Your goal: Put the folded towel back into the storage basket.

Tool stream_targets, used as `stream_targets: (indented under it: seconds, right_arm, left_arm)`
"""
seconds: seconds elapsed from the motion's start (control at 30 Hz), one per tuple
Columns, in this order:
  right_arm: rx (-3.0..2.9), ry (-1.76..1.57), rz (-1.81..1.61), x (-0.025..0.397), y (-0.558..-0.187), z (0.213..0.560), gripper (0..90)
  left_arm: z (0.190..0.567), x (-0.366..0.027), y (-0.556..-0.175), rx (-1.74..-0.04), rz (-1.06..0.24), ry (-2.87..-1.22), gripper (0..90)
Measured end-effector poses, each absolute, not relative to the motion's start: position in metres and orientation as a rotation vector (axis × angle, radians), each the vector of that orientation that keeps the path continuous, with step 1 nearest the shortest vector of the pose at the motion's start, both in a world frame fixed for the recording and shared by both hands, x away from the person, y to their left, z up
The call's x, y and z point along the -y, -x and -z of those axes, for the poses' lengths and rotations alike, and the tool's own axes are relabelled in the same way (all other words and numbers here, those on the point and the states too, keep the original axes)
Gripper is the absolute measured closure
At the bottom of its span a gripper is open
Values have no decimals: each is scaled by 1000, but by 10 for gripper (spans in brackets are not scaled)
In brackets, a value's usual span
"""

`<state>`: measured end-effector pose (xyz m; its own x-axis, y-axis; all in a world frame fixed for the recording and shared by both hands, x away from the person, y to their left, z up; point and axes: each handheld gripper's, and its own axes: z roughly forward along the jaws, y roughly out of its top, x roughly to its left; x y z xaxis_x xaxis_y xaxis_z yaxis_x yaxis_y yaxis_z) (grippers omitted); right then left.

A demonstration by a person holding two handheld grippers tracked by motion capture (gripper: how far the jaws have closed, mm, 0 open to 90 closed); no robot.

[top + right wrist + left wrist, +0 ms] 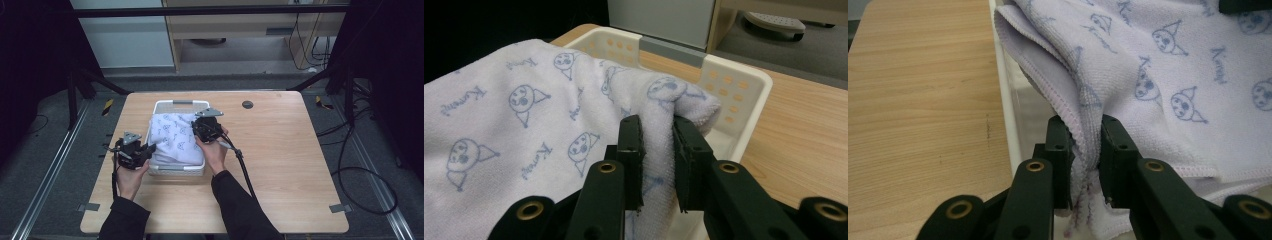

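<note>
High view: a pale lilac towel printed with small blue cartoon faces (pixel 176 136) is seen draped over a white perforated plastic basket (pixel 181 105) at the centre of the frame, on a light wooden table (pixel 285 150). The left gripper (pixel 149 149) is held at the towel's left edge, the right gripper (pixel 199 131) at its right edge, each in a hand. In the left gripper view, a stitched hem fold of the towel (pixel 1168 65) is pinched between the black jaws of the left gripper (pixel 1087 150), beside the basket's white rim (pixel 1009 125). In the right gripper view, a bunched fold of the towel (pixel 524 125) is clamped by the right gripper (pixel 658 150), with the basket's holed wall (pixel 734 95) at upper right.
</note>
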<state>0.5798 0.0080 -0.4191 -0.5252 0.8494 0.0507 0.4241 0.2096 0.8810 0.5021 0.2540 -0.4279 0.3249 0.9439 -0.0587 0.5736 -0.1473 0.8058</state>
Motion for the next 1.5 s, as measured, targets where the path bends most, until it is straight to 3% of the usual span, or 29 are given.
stream_targets:
  seconds: [0.33, 0.53, 0.83, 1.0, 1.17, 1.5]
  right_arm:
    - [-2087, -1182, -1204, -12, -582, 429, 744]
    - [-2122, -1180, -1169, -11, -584, 434, 715]
    - [-2058, -1162, -1204, -1, -582, 427, 568]
    - [-2023, -1167, -1261, 13, -577, 417, 441]
    - [-2036, -1168, -1280, 34, -570, 408, 342]
    - [-2036, -1200, -1349, 92, -547, 402, 229]
  left_arm:
    - [434, -253, -505, -1368, -623, -1861, 755]
    - [436, -251, -506, -1376, -629, -1878, 698]
    - [421, -254, -499, -1352, -678, -1809, 664]
    - [414, -256, -494, -1332, -692, -1784, 632]
    - [411, -258, -491, -1304, -692, -1764, 583]
    - [405, -254, -483, -1215, -678, -1768, 484]
